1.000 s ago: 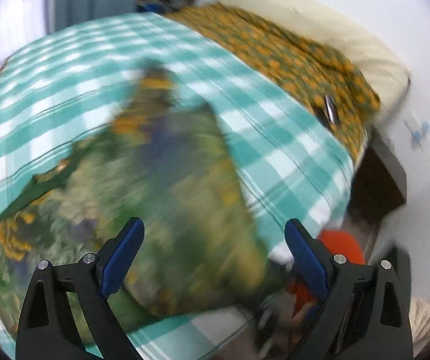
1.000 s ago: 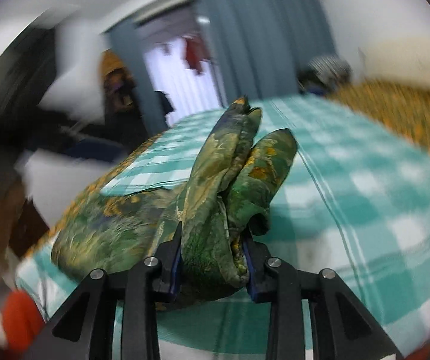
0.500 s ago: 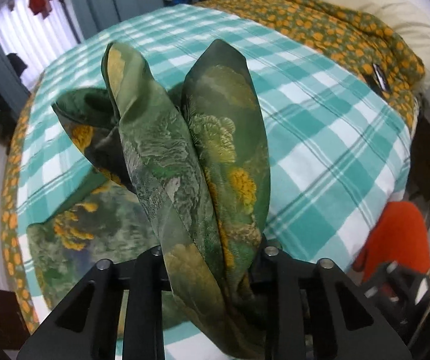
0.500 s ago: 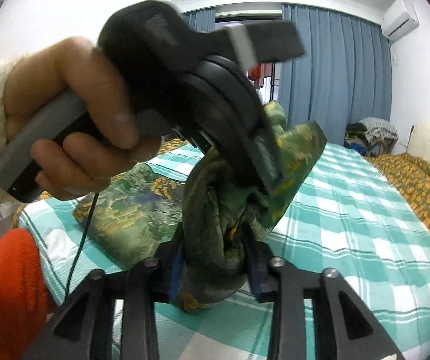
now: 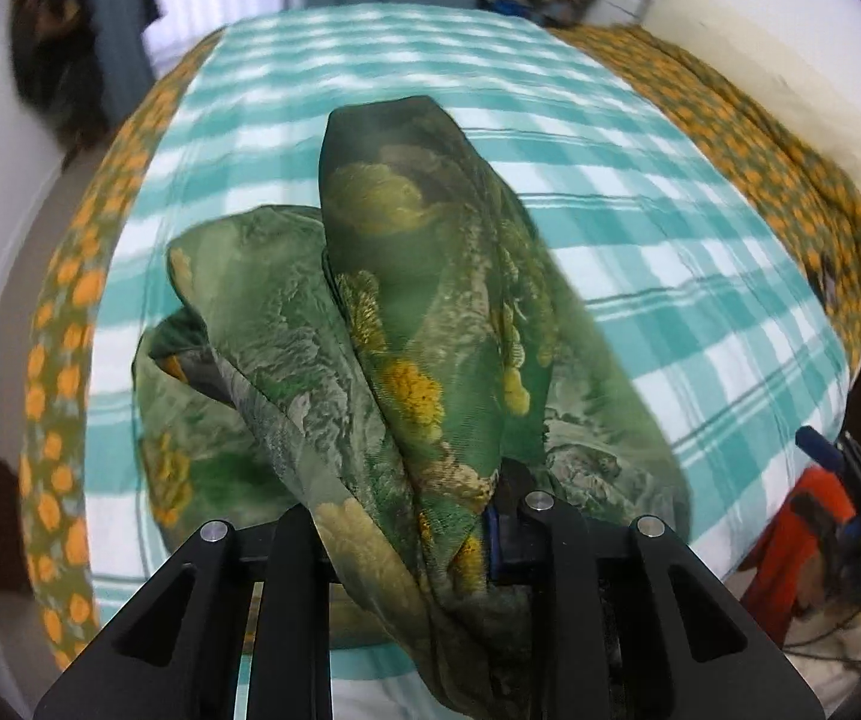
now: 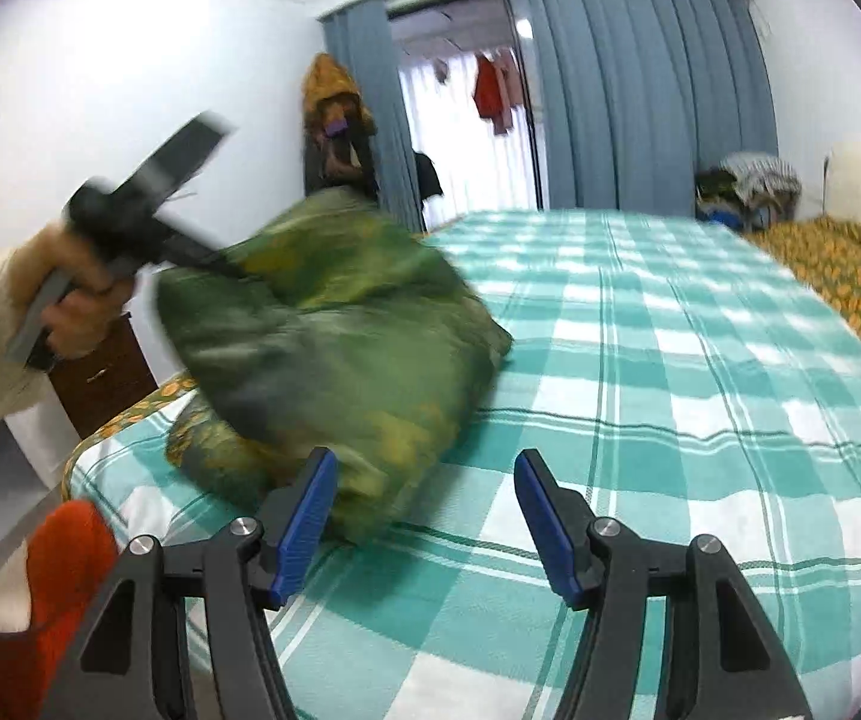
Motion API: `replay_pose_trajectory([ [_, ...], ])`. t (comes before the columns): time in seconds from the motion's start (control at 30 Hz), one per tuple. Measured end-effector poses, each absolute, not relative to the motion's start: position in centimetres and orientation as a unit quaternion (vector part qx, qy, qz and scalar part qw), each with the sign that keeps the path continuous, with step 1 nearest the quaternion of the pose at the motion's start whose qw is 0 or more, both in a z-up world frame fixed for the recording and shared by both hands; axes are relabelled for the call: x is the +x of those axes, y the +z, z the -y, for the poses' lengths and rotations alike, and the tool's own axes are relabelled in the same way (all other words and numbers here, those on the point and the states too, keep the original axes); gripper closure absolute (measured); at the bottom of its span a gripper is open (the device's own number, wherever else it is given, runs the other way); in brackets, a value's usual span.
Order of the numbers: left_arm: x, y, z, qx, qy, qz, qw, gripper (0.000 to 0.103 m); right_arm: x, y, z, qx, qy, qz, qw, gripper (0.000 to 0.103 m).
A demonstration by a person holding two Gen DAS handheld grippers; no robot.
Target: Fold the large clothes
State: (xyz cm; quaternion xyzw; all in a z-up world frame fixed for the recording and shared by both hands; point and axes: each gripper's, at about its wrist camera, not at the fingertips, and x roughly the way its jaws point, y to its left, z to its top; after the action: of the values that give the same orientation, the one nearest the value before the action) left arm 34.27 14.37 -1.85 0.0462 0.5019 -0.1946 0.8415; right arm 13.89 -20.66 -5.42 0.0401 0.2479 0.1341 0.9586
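Observation:
A green garment with yellow flower print (image 5: 418, 300) is bunched up over the teal checked bed sheet (image 5: 670, 276). My left gripper (image 5: 412, 516) is shut on a thick fold of it, lifting that part while the rest lies on the bed. In the right wrist view the garment (image 6: 334, 348) is blurred, and a hand in a cream sleeve holds the left gripper (image 6: 148, 216) up at the left. My right gripper (image 6: 424, 516) is low over the sheet (image 6: 670, 360) near the bed's front. Its jaws are opening with nothing between them, and the garment lies just beside its left pad.
An orange-flowered quilt (image 5: 760, 138) covers the bed's right side (image 6: 850, 276). A red object (image 6: 64, 576) sits off the bed's near corner, and a dark wooden cabinet (image 6: 100, 372) stands by the left wall. Blue-grey curtains (image 6: 640, 90) and a clothes pile (image 6: 748, 186) are at the back.
My left gripper shut on the garment's fold and carried it off to the left of the right gripper. My right gripper let go of the garment and its jaws spread apart.

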Motion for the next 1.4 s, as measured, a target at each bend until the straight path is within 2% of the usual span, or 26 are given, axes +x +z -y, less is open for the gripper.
replay_pose_trajectory([
  [0.03,34.6,-2.4,-15.5,0.032,-0.190,-0.505,0.841,0.079,15.2,-5.4,20.4,0.043,0.142,-0.262,0.954,0.054],
  [0.07,34.9,-3.0,-16.6,0.017,-0.185,-0.508,0.841,0.079,16.6,-5.4,19.7,0.044,0.154,-0.277,0.948,0.057],
  [0.23,36.1,-5.8,-21.9,-0.046,-0.164,-0.517,0.839,0.078,22.5,-5.6,13.7,0.022,0.225,-0.324,0.919,0.062],
  [0.4,37.0,-8.2,-25.6,-0.076,-0.163,-0.518,0.837,0.075,27.9,-8.8,7.5,0.007,0.252,-0.358,0.899,0.062],
  [0.47,37.3,-10.0,-26.6,-0.076,-0.161,-0.528,0.830,0.073,30.5,-12.6,5.4,0.005,0.256,-0.427,0.867,0.063],
  [0.57,37.5,-13.0,-28.0,-0.122,-0.164,-0.538,0.818,0.070,31.3,-15.4,3.7,-0.028,0.237,-0.442,0.864,0.063],
  [0.73,37.3,-14.1,-28.8,-0.160,-0.182,-0.527,0.815,0.068,31.6,-14.7,3.2,-0.037,0.226,-0.459,0.858,0.063],
  [0.83,37.4,-14.6,-29.6,-0.174,-0.186,-0.524,0.813,0.067,33.1,-12.4,3.4,-0.024,0.231,-0.486,0.843,0.063],
  [0.97,37.3,-14.9,-30.2,-0.193,-0.193,-0.517,0.811,0.067,36.8,-8.2,2.3,0.003,0.226,-0.454,0.862,0.063],
  [1.1,36.7,-15.2,-30.7,-0.197,-0.194,-0.508,0.816,0.066,42.4,-7.1,-0.7,0.026,0.224,-0.444,0.867,0.063],
  [1.2,36.3,-15.7,-31.2,-0.208,-0.194,-0.503,0.816,0.066,47.3,-9.3,-3.7,0.022,0.209,-0.465,0.860,0.062],
  [1.3,36.2,-16.7,-31.5,-0.219,-0.186,-0.509,0.811,0.067,50.3,-14.7,-5.6,-0.002,0.186,-0.529,0.828,0.062],
  [1.4,36.3,-16.8,-31.6,-0.224,-0.192,-0.509,0.809,0.066,49.8,-15.8,-6.1,-0.022,0.175,-0.519,0.836,0.062],
])
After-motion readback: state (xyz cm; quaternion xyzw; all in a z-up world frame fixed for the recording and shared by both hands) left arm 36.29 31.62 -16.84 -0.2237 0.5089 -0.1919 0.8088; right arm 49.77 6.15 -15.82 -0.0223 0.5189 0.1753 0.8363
